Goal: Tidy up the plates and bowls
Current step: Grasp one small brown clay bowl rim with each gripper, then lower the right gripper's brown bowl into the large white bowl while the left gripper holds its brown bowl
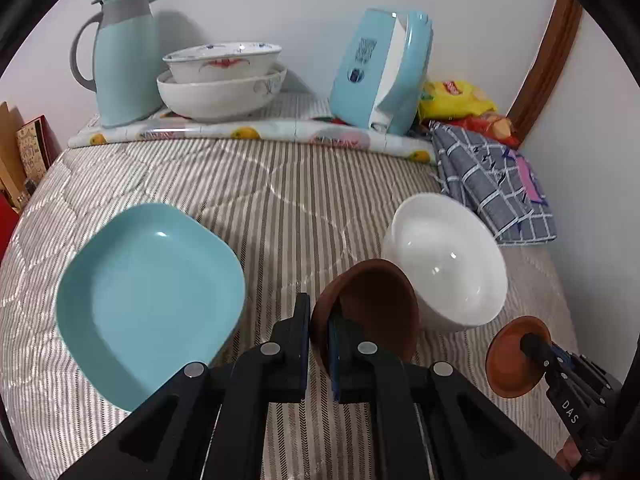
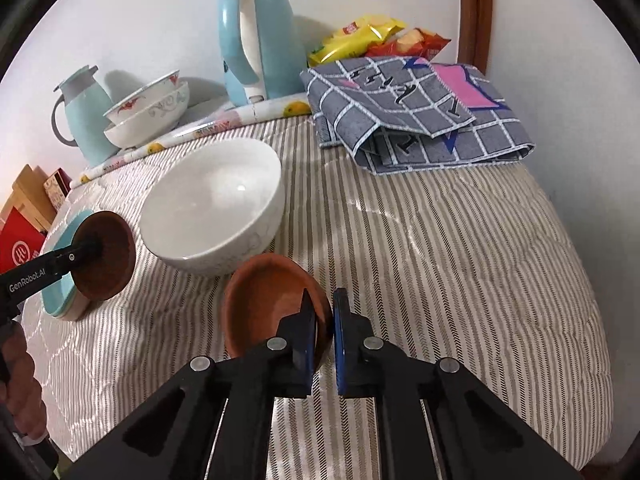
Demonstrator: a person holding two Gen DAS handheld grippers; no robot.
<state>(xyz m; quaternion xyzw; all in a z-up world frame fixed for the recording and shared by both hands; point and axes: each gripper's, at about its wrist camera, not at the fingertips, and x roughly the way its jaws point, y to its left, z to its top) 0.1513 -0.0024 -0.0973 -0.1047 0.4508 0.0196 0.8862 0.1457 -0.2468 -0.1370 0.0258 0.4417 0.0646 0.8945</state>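
Observation:
My left gripper [image 1: 319, 330] is shut on the rim of a small brown bowl [image 1: 372, 312] and holds it tilted above the striped cloth; the bowl also shows in the right wrist view [image 2: 106, 254]. My right gripper [image 2: 324, 322] is shut on the rim of a second small brown dish [image 2: 268, 300], seen from the left wrist at the lower right [image 1: 516, 356]. A white bowl [image 1: 448, 260] [image 2: 212, 204] stands between and just beyond them. A square light blue plate [image 1: 148, 296] lies to the left, partly hidden in the right wrist view [image 2: 60, 300].
At the back stand a blue jug [image 1: 120, 60], two stacked patterned bowls [image 1: 222, 80], a blue kettle [image 1: 380, 76] and snack bags [image 1: 456, 100]. A folded checked cloth [image 2: 420, 116] lies at the right. Boxes [image 1: 24, 152] stand beyond the left edge.

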